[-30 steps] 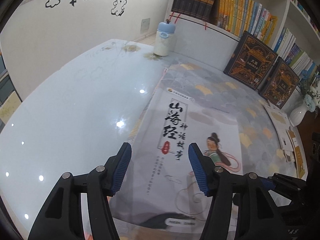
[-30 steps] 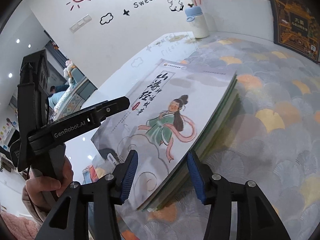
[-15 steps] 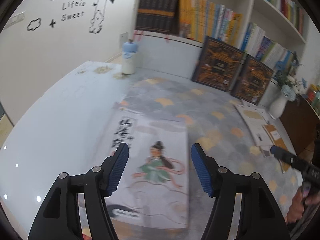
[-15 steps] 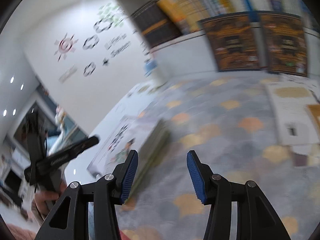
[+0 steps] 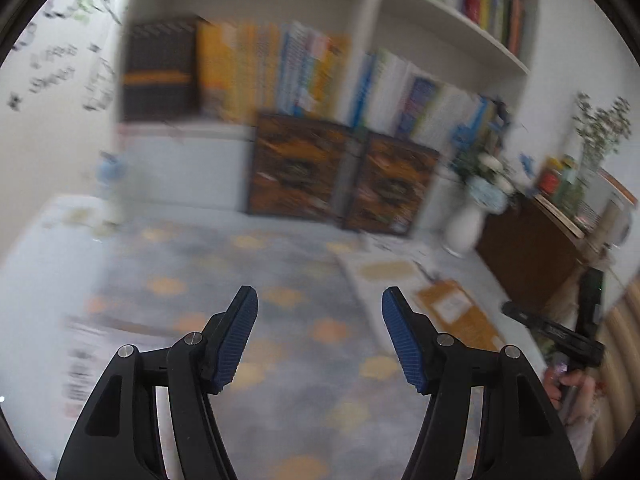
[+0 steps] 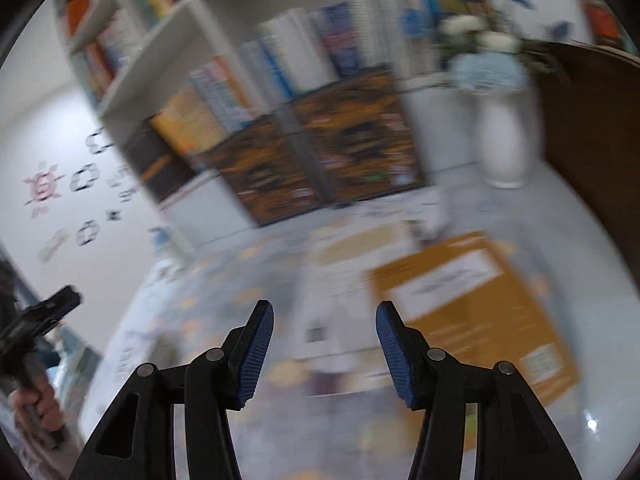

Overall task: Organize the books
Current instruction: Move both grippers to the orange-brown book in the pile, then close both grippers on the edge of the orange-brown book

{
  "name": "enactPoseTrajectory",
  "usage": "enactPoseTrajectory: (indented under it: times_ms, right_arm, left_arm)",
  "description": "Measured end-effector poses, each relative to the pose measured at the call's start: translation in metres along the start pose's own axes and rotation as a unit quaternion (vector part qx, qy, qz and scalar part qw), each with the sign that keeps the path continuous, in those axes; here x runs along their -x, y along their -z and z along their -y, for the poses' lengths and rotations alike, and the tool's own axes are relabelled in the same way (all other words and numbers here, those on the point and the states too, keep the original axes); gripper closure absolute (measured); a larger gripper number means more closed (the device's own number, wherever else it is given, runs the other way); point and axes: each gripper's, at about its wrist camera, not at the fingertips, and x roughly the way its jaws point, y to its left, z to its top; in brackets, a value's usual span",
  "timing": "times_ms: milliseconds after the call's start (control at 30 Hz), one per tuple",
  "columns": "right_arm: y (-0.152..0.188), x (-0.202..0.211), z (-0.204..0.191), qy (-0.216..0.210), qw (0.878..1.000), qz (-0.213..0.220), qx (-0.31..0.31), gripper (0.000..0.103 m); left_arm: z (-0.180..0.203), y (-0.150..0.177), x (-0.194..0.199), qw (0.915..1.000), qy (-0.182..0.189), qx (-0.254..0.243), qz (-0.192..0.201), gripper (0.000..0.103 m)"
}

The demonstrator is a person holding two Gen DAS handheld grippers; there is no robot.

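Both views are motion-blurred. My left gripper (image 5: 320,300) hangs open above the grey patterned mat (image 5: 208,264), with nothing between its fingers. The stack of illustrated books (image 5: 92,344) lies at its lower left. My right gripper (image 6: 324,316) is empty and its jaws are opening. An orange book (image 6: 472,312) lies flat just ahead and to its right, with a white book (image 6: 352,248) beyond it. In the left wrist view the same orange book (image 5: 456,308) and white book (image 5: 384,272) lie to the right.
A white bookshelf (image 5: 372,40) full of upright books fills the back. Two dark ornate boxes (image 5: 300,168) lean against it. A white vase with flowers (image 5: 464,224) and a brown cabinet (image 5: 532,256) stand at the right. A blue-white bottle (image 5: 110,172) stands at the back left.
Both grippers have swung right, away from the illustrated book stack and toward the flat books by the vase. The stack has slid to the lower left. Both pairs of jaws stand slightly wider.
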Motion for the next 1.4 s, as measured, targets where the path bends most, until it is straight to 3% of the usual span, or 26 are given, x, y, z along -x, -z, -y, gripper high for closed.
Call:
enactPoseTrajectory:
  times_ms: [133, 233, 367, 533, 667, 833, 933, 1000, 1167, 1233, 1267, 1300, 1367, 1400]
  right_arm:
    - [0.009, -0.013, 0.048, 0.018, 0.997, -0.037, -0.069, 0.051]
    - [0.015, -0.023, 0.039, 0.071, 0.996, -0.043, -0.02, 0.051]
    - [0.033, -0.052, 0.014, 0.133, 0.987, -0.075, 0.053, 0.051]
    - [0.057, -0.082, -0.002, 0.2, 0.965, -0.114, 0.129, 0.05]
    - [0.073, -0.092, -0.006, 0.261, 0.941, -0.138, 0.167, 0.039]
    - [0.083, -0.095, -0.013, 0.31, 0.921, -0.125, 0.199, 0.033]
    - [0.086, -0.098, -0.017, 0.329, 0.913, -0.114, 0.211, 0.035]
    - [0.087, -0.095, -0.018, 0.302, 0.925, -0.115, 0.2, 0.059]
    - [0.092, -0.096, -0.025, 0.315, 0.919, -0.095, 0.217, 0.081]
    - [0.091, -0.092, -0.026, 0.318, 0.919, -0.081, 0.22, 0.084]
    - [0.089, -0.091, -0.026, 0.309, 0.923, -0.076, 0.214, 0.087]
    - [0.087, -0.086, -0.024, 0.29, 0.933, -0.07, 0.203, 0.103]
    - [0.08, -0.075, -0.021, 0.213, 0.962, -0.064, 0.155, 0.103]
    - [0.078, -0.071, -0.024, 0.191, 0.969, -0.065, 0.146, 0.103]
  left_arm:
    - [0.024, 0.04, -0.077, 0.9926, 0.063, 0.023, -0.101, 0.04]
    - [0.035, 0.067, -0.118, 0.9847, 0.078, 0.024, -0.154, 0.04]
    - [0.034, 0.09, -0.144, 0.9748, 0.087, 0.033, -0.203, 0.04]
    - [0.024, 0.098, -0.152, 0.9693, 0.089, 0.046, -0.224, 0.04]
    - [0.02, 0.096, -0.149, 0.9691, 0.091, 0.049, -0.224, 0.04]
    - [0.02, 0.096, -0.151, 0.9676, 0.092, 0.048, -0.23, 0.04]
    - [0.021, 0.098, -0.152, 0.9657, 0.097, 0.05, -0.236, 0.04]
    - [0.021, 0.099, -0.152, 0.9657, 0.096, 0.047, -0.237, 0.04]
    - [0.019, 0.099, -0.152, 0.9662, 0.093, 0.049, -0.235, 0.04]
    - [0.018, 0.098, -0.15, 0.9668, 0.092, 0.05, -0.233, 0.04]
    - [0.017, 0.097, -0.149, 0.9672, 0.094, 0.051, -0.231, 0.04]
    - [0.016, 0.096, -0.146, 0.9679, 0.094, 0.051, -0.228, 0.04]
    - [0.014, 0.093, -0.141, 0.9697, 0.092, 0.051, -0.22, 0.04]
    - [0.013, 0.091, -0.139, 0.9708, 0.09, 0.051, -0.216, 0.04]
